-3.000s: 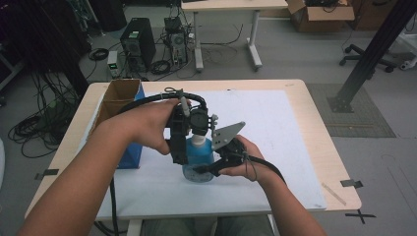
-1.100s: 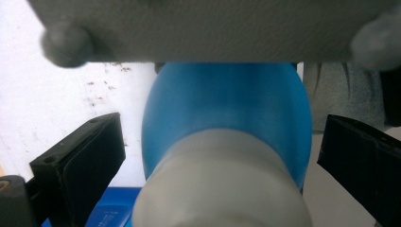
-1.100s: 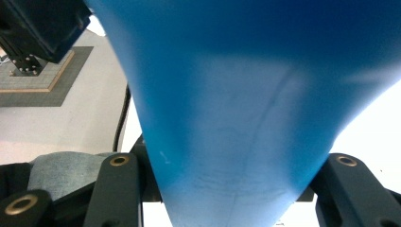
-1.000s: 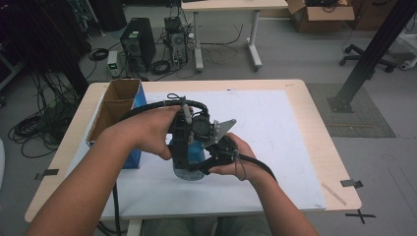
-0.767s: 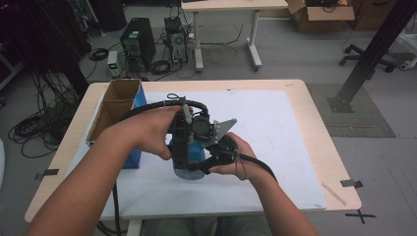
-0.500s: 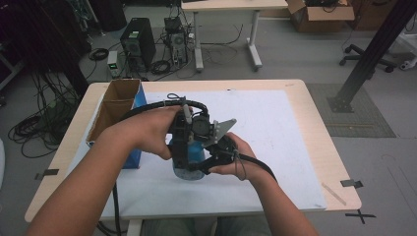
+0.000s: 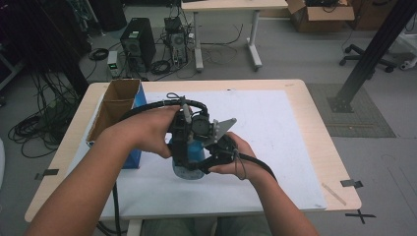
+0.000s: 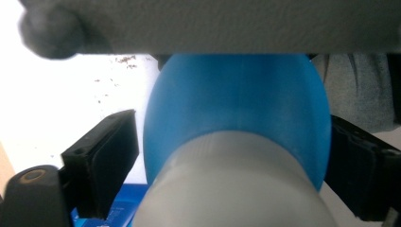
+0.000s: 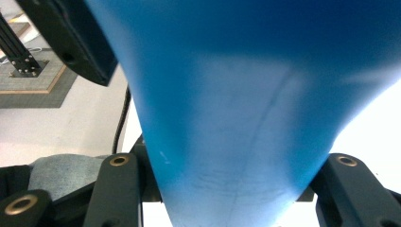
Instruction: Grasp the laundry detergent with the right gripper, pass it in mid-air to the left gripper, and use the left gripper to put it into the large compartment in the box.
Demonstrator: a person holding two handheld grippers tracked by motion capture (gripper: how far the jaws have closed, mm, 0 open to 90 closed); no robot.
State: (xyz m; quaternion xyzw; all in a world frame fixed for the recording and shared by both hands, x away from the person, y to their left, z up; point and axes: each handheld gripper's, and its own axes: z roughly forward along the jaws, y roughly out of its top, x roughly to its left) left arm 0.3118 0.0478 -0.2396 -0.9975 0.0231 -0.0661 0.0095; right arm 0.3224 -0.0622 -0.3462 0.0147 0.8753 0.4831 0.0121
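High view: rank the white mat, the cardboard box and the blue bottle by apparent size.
1. white mat, covering most of the tabletop.
2. cardboard box, open-topped at the mat's left.
3. blue bottle, largely hidden behind tools and hands, so its rank is unsure.

Overhead view; two close gripper views

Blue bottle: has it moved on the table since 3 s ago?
Yes. The blue bottle sits lower in the high view now, nearer the table's near edge and level with the cardboard box's near end.

Bottle (between both grippers) right of box
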